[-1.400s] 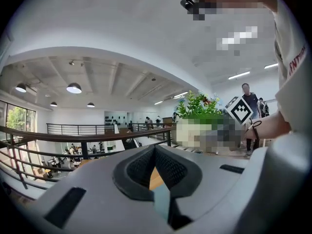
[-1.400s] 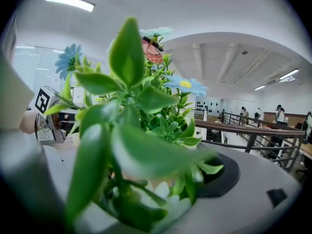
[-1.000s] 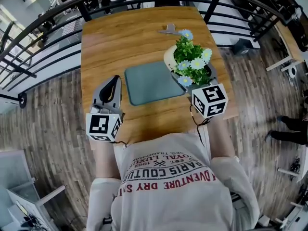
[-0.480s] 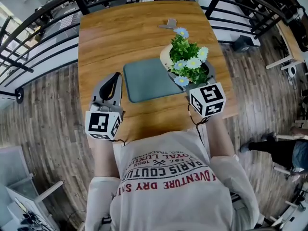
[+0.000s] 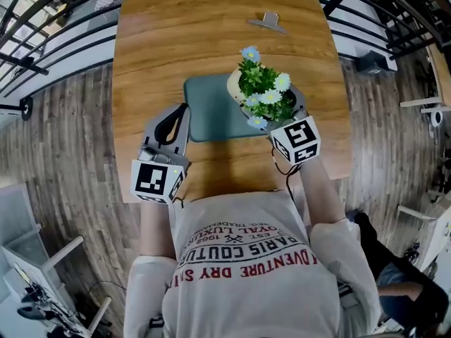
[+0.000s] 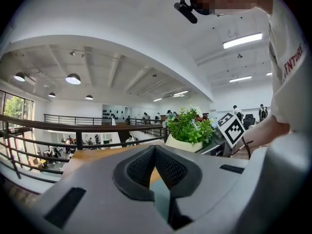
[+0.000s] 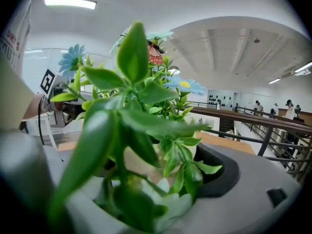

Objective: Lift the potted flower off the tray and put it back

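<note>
The potted flower (image 5: pixel 261 94), green leaves and pale blue and white blooms in a cream pot, hangs over the right part of the teal tray (image 5: pixel 210 113) on the wooden table (image 5: pixel 155 41). My right gripper (image 5: pixel 272 110) is shut on the pot, one finger on each side. In the right gripper view the leaves fill the frame and the cream pot (image 7: pixel 140 164) sits between the jaws. I cannot tell whether the pot touches the tray. My left gripper (image 5: pixel 179 113) rests at the tray's left edge, shut and empty; its pads (image 6: pixel 155 152) meet at the tip. From the left gripper view the flower (image 6: pixel 187 127) shows to the right.
A small grey metal clip (image 5: pixel 266 21) lies near the table's far edge. Black railings (image 5: pixel 63 16) run round the table on the far side. The table's near edge is just in front of the person's body.
My right gripper has carried the potted flower leftward, from beside the tray's right edge to over its right part. The left gripper has kept its place by the tray.
</note>
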`<action>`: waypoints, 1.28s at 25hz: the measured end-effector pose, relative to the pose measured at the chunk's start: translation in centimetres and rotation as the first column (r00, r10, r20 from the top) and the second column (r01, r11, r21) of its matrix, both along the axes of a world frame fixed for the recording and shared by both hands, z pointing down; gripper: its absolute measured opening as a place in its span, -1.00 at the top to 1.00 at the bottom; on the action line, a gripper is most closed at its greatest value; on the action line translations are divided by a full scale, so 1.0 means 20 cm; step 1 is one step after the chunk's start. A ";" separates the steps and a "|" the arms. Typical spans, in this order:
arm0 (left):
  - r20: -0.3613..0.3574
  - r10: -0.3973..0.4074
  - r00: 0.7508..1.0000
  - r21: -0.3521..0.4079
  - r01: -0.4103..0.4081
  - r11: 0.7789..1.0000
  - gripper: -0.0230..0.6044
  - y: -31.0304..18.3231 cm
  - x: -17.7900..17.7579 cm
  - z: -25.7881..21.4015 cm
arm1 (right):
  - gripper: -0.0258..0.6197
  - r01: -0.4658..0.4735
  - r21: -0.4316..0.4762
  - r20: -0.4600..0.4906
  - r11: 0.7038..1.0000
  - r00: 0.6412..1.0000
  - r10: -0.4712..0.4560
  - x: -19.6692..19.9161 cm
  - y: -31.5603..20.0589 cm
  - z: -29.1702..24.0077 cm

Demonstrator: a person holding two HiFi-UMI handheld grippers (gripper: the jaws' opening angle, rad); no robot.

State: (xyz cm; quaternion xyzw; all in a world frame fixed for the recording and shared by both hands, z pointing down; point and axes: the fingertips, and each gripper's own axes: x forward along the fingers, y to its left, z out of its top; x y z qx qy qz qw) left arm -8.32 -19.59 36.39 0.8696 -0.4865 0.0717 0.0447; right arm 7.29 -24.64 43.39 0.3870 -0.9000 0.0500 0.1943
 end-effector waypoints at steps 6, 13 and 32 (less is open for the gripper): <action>-0.002 -0.055 0.998 -0.055 0.055 0.997 0.89 -0.02 -0.02 0.12 | -0.56 0.184 -0.067 -0.037 0.981 0.982 -0.187 -0.12 -0.02 0.28; 0.026 -0.120 0.992 -0.108 0.122 0.987 0.89 -0.02 -0.04 0.29 | -0.56 0.351 -0.178 -0.065 0.919 0.928 -0.367 -0.24 0.00 0.58; 0.015 -0.251 0.968 -0.205 0.249 0.947 0.89 0.03 -0.16 0.57 | -0.56 0.547 -0.227 -0.040 0.806 0.821 -0.569 -0.47 0.06 0.89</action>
